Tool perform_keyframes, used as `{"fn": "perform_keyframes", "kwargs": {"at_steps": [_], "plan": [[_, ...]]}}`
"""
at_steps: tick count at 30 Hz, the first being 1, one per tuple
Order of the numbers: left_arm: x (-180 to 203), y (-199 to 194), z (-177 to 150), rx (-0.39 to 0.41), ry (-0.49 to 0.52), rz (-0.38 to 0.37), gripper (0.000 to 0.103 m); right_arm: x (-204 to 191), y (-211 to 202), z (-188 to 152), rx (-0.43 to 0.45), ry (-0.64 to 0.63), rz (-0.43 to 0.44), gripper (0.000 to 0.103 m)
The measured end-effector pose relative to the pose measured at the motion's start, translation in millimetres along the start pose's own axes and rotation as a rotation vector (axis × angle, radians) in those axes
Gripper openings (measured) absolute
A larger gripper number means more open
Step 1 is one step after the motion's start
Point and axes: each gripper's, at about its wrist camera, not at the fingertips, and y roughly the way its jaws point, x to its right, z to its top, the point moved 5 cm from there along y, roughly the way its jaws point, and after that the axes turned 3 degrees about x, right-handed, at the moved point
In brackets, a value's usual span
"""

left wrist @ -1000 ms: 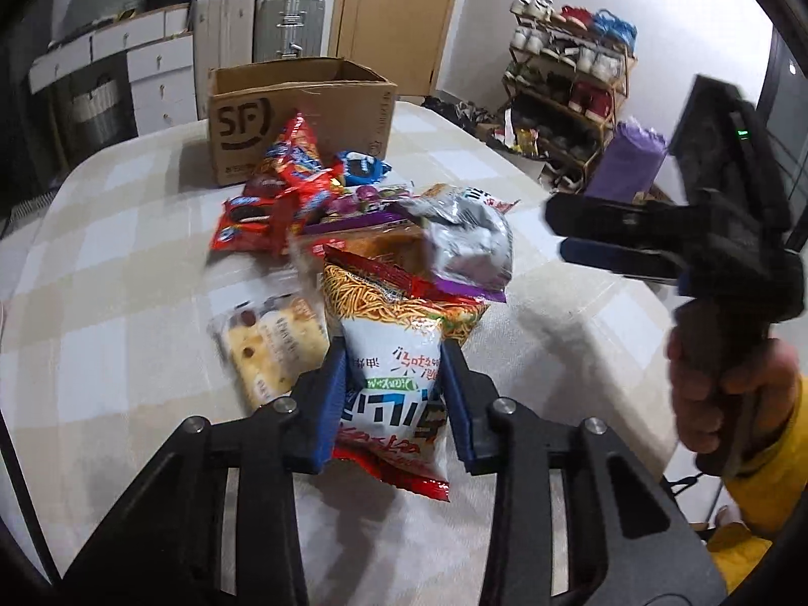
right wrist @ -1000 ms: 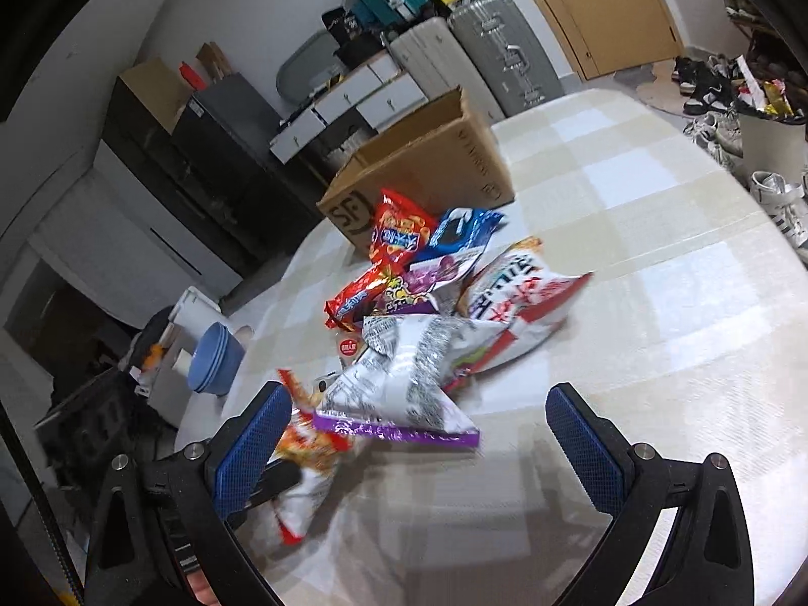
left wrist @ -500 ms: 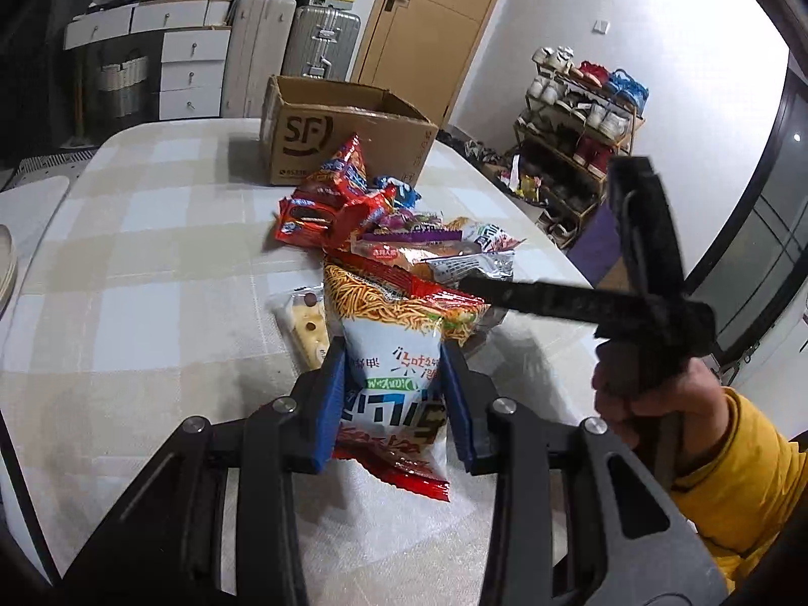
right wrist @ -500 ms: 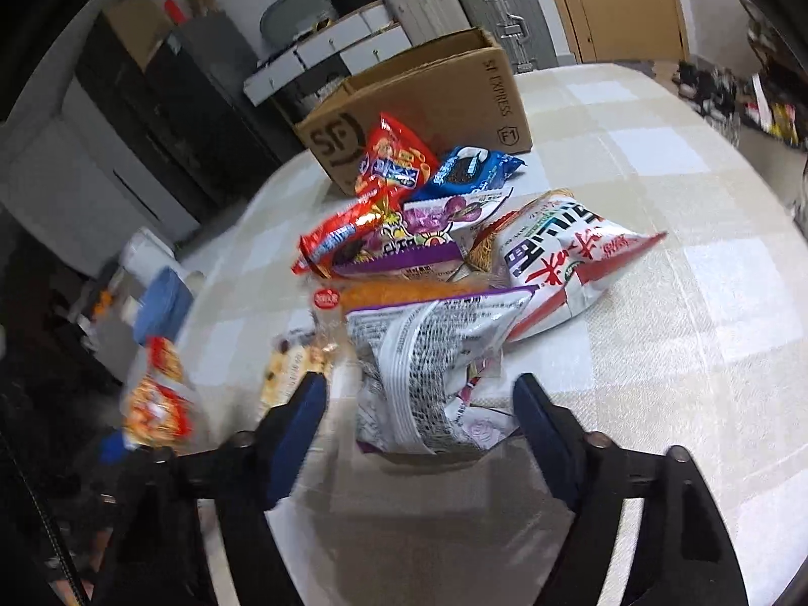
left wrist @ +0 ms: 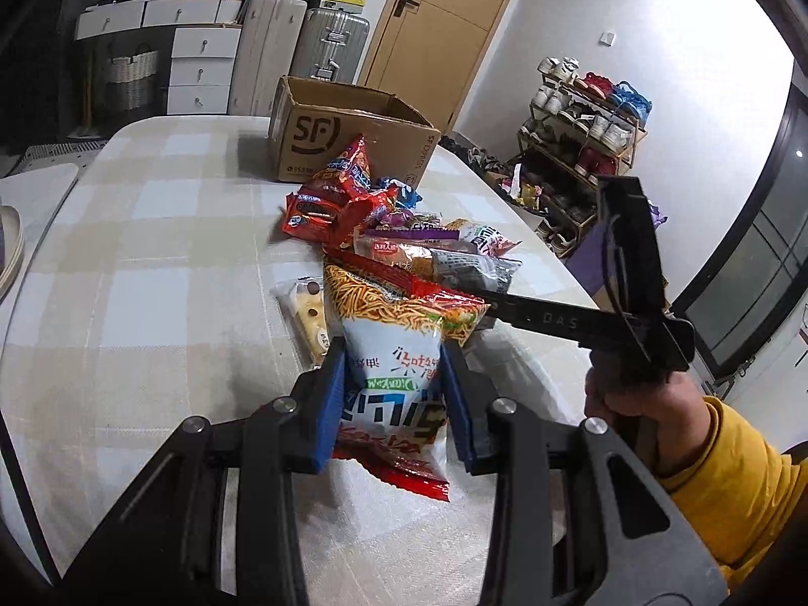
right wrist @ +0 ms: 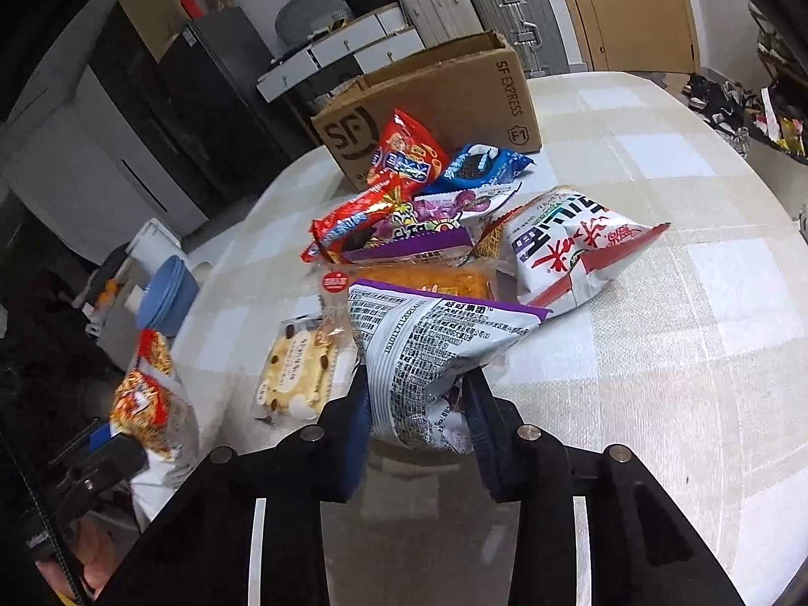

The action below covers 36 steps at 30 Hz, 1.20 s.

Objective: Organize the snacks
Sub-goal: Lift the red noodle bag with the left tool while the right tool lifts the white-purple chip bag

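My left gripper (left wrist: 394, 399) is shut on a white and red noodle-snack bag (left wrist: 399, 353) and holds it above the table. My right gripper (right wrist: 416, 416) is shut on a silver bag with a purple edge (right wrist: 429, 343) at the near end of the snack pile (right wrist: 419, 222). The right gripper also shows in the left wrist view (left wrist: 505, 303), reaching into the pile from the right. An open SF cardboard box (left wrist: 348, 136) stands behind the pile; it also shows in the right wrist view (right wrist: 429, 106). A small cake packet (right wrist: 298, 373) lies left of the silver bag.
The table has a checked cloth (left wrist: 151, 252). A second white and red noodle bag (right wrist: 570, 252) lies at the pile's right. Blue bowls (right wrist: 166, 293) sit off the table's left side. Suitcases (left wrist: 323, 45), drawers and a shoe rack (left wrist: 581, 126) stand beyond the table.
My right gripper moved in to the pile and closed on the silver bag. My left gripper kept hold of the noodle-snack bag and swung a little left.
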Motion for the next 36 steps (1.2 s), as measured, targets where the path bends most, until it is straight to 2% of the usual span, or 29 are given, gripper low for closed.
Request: {"fn": "perform_keyframes", "kwargs": {"at_steps": [13,21,29,36], "plan": [[19,-21,5,0.023,0.004,0.036,0.033,-29,-95,8,0.18,-0.061,0.135,0.035],[31,-41,20,0.061,0.005,0.07,0.033,-53,-158,16,0.288,-0.108,0.201,0.035],[49,-60,38,0.09,0.023,0.074,0.033,-64,-180,22,0.327,-0.131,0.218,0.035],[53,-59,62,0.069,0.007,-0.003,0.033,-72,-180,53,0.331,-0.167,0.241,0.035]]}}
